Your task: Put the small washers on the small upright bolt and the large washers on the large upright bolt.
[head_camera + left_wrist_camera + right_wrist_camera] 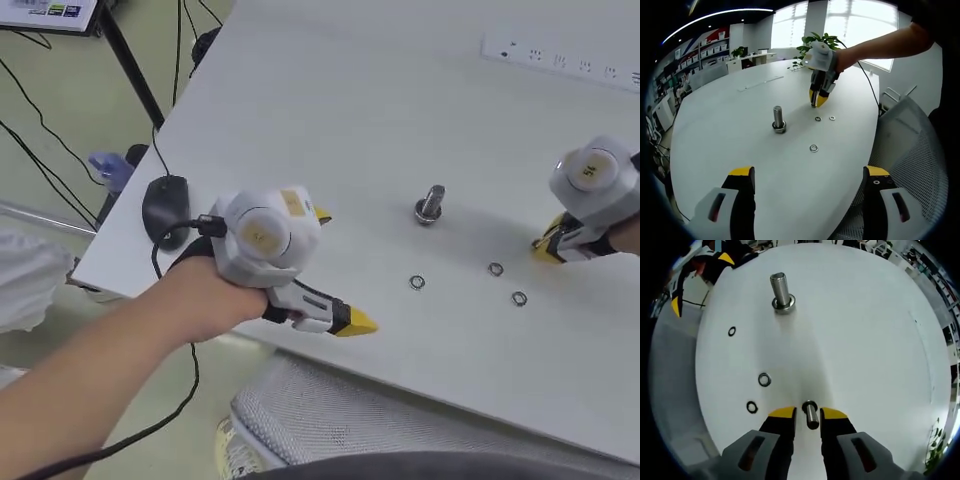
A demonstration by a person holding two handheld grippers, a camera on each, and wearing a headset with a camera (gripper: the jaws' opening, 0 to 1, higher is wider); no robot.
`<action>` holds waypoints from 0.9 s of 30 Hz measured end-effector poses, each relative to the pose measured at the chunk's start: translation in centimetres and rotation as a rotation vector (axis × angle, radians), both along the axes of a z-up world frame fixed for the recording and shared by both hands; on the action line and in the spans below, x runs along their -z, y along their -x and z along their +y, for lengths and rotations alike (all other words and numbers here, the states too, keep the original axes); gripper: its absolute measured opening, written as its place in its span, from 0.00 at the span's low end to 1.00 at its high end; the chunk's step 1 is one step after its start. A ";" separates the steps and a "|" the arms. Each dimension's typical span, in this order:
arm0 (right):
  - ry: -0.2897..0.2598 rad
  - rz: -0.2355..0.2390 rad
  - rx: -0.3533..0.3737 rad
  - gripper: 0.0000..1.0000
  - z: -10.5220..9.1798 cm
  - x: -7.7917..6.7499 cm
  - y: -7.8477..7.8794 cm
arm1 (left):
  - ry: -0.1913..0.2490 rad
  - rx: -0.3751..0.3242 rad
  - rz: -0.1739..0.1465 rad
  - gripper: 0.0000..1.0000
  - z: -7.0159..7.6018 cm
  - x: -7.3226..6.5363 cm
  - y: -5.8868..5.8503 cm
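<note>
On the white table [330, 110], the largest things in play were the two hand-held grippers. The left gripper [808, 172] hovered over the near edge with its jaws spread wide and nothing between them. The right gripper [808, 413] pointed down at the tabletop with its jaws drawn narrow on either side of the small bolt [811, 419]. Slivers of table seemed to show beside the shaft, so it could not be told whether the pads were pressing on it.

The large bolt [430, 204] stood upright on its head near the middle of the table, well apart from both grippers and bare of washers. The small bolt also appeared to stand head-down. A lone washer [417, 282] lay flat near the large bolt, and two more washers [495, 269] lay just beside the right gripper. Their sizes could not be told apart.

The likeliest trouble was the small bolt toppling, if the jaws parted unevenly or drew off sideways. The thin washers might also skid on the smooth top under a shallow pinch, or land on the wrong bolt.
</note>
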State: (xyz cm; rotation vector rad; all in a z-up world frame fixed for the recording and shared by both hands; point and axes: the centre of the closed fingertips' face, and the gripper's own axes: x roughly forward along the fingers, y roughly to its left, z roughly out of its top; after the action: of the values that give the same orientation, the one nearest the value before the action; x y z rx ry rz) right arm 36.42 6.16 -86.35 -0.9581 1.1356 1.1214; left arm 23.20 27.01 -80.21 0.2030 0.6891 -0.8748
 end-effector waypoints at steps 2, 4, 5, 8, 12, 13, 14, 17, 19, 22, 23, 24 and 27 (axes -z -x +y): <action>0.001 -0.004 -0.001 0.21 -0.1 -0.2 -0.1 | 0.000 0.002 -0.001 0.89 0.0 -0.1 0.0; -0.005 -0.007 0.001 0.22 -0.2 -0.6 -0.2 | -0.002 0.004 -0.003 0.89 -0.1 -0.1 0.0; -0.008 -0.008 0.001 0.22 -0.1 -0.8 -0.2 | -0.002 0.005 -0.004 0.89 -0.1 -0.2 0.0; -0.011 -0.015 -0.009 0.23 0.0 -1.4 -0.4 | -0.001 0.005 -0.007 0.89 -0.1 -0.3 0.0; -0.022 -0.023 -0.033 0.24 0.8 -2.0 -0.7 | -0.001 0.004 -0.010 0.88 -0.1 -0.3 0.1; -0.024 -0.025 -0.040 0.24 1.0 -2.1 -0.7 | -0.001 0.003 -0.010 0.88 -0.1 -0.4 0.1; -0.026 -0.027 -0.049 0.24 1.2 -2.3 -0.7 | -0.002 0.002 -0.010 0.88 0.0 -0.4 0.1; -0.030 -0.027 -0.063 0.25 1.9 -2.6 -0.5 | -0.003 0.002 -0.013 0.88 0.1 -0.4 0.2; -0.037 -0.025 -0.070 0.25 2.4 -2.8 -0.2 | -0.003 0.001 -0.015 0.88 0.1 -0.5 0.3; -0.038 -0.022 -0.092 0.26 3.0 -2.9 0.2 | -0.004 -0.003 -0.014 0.88 0.3 -0.5 0.4; -0.045 -0.019 -0.104 0.26 3.4 -3.0 0.4 | -0.004 -0.004 -0.016 0.88 0.3 -0.5 0.4; -0.049 -0.019 -0.108 0.26 3.6 -3.0 0.5 | -0.005 -0.004 -0.016 0.88 0.3 -0.5 0.5; -0.059 -0.018 -0.126 0.27 4.2 -3.1 1.0 | -0.005 -0.005 -0.015 0.88 0.4 -0.5 0.6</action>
State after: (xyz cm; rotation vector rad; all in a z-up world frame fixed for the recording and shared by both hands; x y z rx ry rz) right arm 35.44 10.37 -83.30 -1.0025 1.0333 1.2384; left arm 22.60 27.39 -79.69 0.2126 0.6775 -0.8663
